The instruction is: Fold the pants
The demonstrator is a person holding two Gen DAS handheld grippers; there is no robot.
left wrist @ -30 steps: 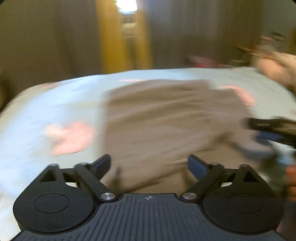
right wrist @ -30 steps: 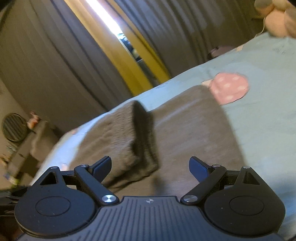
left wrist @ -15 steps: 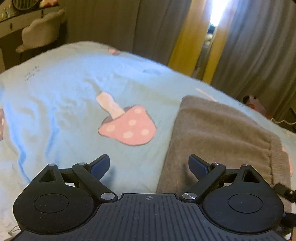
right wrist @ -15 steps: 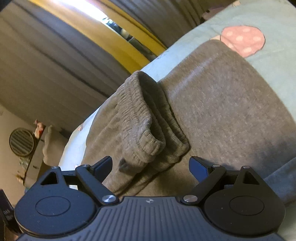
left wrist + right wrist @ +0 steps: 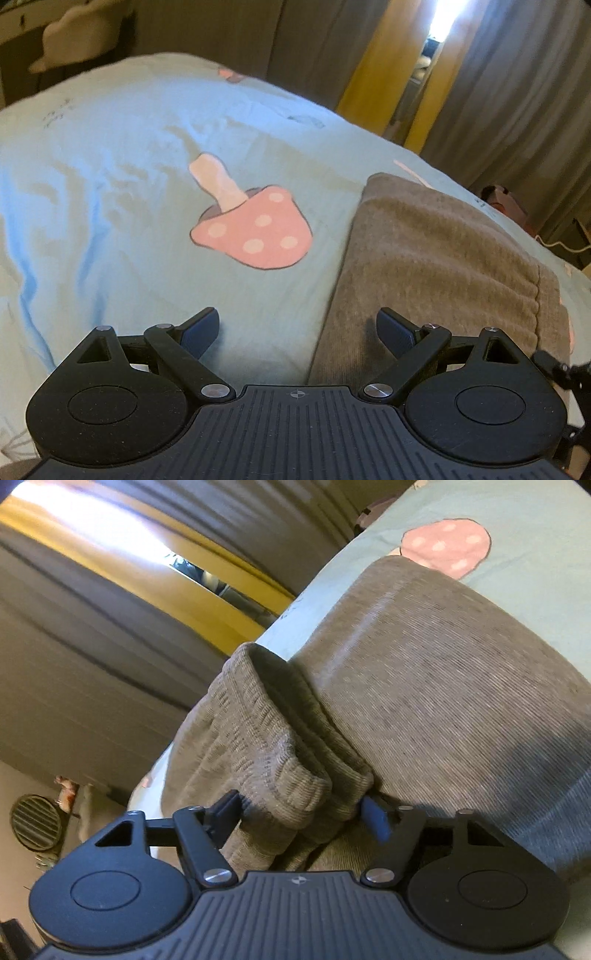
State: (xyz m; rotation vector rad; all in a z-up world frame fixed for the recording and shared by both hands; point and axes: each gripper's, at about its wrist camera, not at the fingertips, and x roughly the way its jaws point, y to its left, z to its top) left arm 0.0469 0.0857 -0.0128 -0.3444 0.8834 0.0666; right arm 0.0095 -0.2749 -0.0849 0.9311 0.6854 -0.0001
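Grey-brown knit pants [image 5: 436,266] lie folded on a light blue bedsheet [image 5: 110,155]. In the left wrist view my left gripper [image 5: 297,332] is open and empty, low over the sheet at the pants' left edge. In the right wrist view the pants [image 5: 443,686] fill the frame, with the ribbed waistband [image 5: 266,746] bunched up in a fold. My right gripper [image 5: 299,816] is open, its fingers on either side of the waistband fold, which sits between the jaws.
A pink mushroom print [image 5: 255,229] marks the sheet left of the pants; another [image 5: 447,546] lies beyond them. Grey and yellow curtains [image 5: 388,74] hang behind the bed. A chair [image 5: 74,33] stands at the far left.
My right gripper has moved forward and down so the waistband fold now sits between its fingers. My left gripper swung left a second ago and has since held nearly still.
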